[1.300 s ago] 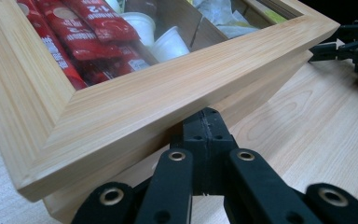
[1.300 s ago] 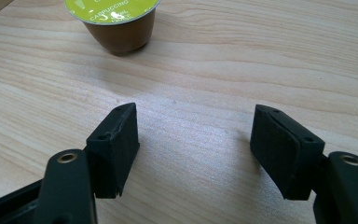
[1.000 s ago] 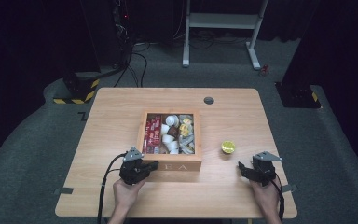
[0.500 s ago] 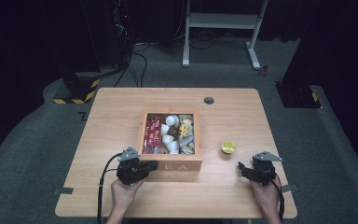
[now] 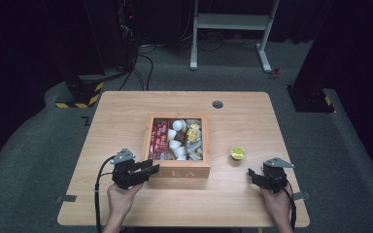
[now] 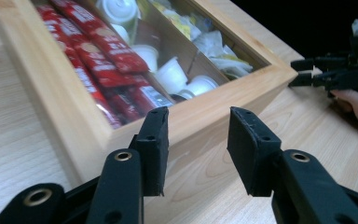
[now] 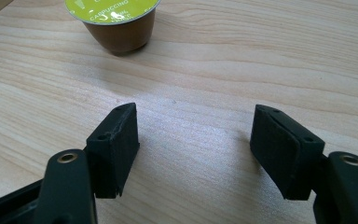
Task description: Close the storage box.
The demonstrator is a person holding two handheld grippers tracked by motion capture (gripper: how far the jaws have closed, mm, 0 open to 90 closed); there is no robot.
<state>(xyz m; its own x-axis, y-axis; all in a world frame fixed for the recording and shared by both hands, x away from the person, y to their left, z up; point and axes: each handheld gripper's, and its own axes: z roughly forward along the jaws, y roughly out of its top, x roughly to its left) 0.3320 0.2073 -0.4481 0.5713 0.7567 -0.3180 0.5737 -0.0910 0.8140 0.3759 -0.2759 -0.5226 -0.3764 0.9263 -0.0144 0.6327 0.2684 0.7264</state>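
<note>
On table, green-lidded brown capsule [image 7: 113, 21]

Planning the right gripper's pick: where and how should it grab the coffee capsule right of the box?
Probably across the brown tapered body, just under the green lid's rim. The coffee capsule stands upright, lid up, alone on the table, apart from the wooden box. The right gripper is open with nothing between its jaws and already faces it, so come in low and level from the person's side.
</note>
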